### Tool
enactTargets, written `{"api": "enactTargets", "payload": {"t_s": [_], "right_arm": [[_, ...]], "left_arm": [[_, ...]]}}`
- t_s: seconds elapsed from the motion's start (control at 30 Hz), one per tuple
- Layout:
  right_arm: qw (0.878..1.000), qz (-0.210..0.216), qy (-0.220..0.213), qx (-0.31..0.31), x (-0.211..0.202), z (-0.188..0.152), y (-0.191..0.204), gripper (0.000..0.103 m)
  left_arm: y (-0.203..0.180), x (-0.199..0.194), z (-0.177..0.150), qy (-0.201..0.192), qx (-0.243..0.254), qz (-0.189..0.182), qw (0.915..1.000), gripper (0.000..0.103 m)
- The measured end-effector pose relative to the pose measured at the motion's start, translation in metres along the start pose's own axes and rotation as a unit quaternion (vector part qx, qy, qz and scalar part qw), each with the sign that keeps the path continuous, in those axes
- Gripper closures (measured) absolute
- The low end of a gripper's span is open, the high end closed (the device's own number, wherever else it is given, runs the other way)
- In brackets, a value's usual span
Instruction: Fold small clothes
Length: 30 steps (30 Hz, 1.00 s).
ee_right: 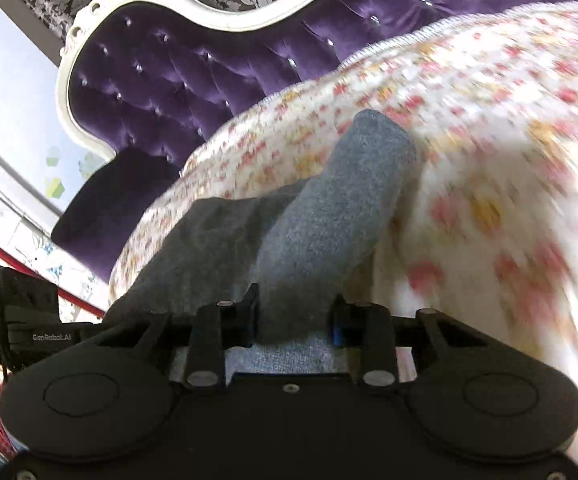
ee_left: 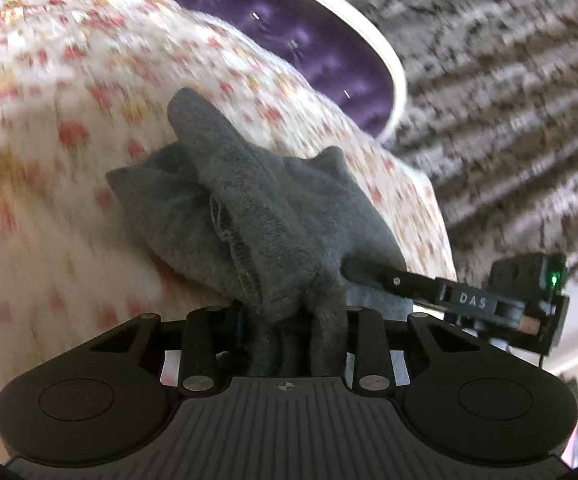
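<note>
Jaws on both my grippers, left gripper (ee_left: 289, 320) and right gripper (ee_right: 295, 312), are pinching the grey garment (ee_left: 257, 216), bunched above the floral bedspread (ee_left: 49, 160). My plan: keep tension even, lay it flat, align edges before letting go.

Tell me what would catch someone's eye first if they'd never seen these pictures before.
Probably the grey garment, bunched in the middle of both views over a floral bedspread, with the left gripper and right gripper each clamped on its fabric. Next, the tufted purple headboard with its white frame, behind the bed at the upper left of the right wrist view. The surroundings are blurred.
</note>
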State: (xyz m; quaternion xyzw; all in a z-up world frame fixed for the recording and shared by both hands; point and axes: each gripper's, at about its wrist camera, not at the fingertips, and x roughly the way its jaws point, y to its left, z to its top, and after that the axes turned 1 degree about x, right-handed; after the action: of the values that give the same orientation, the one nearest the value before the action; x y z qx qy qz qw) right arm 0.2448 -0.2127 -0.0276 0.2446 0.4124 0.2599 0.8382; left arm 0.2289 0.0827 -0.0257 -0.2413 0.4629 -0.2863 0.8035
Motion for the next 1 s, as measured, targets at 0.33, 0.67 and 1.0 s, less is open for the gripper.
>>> {"api": "enactTargets", "payload": {"t_s": [0.33, 0.67, 1.0], "right_arm": [[1.0, -0.014, -0.011, 0.002, -0.071, -0.088, 0.011, 0.053], [0.985, -0.109, -0.102, -0.083, -0.103, -0.126, 0.031, 0.04], [0.967, -0.084, -0.14, -0.196, -0.087, -0.111, 0.068, 0.073]], "left_arm": [[-0.009, -0.032, -0.091, -0.014, -0.005, 0.015, 0.9998, 0.069], [-0.037, -0.068, -0.124, -0.111, 0.09, 0.145, 0.9791, 0.06], [-0.09, -0.034, -0.105, -0.171, 0.193, 0.181, 0.9489, 0.053]]}}
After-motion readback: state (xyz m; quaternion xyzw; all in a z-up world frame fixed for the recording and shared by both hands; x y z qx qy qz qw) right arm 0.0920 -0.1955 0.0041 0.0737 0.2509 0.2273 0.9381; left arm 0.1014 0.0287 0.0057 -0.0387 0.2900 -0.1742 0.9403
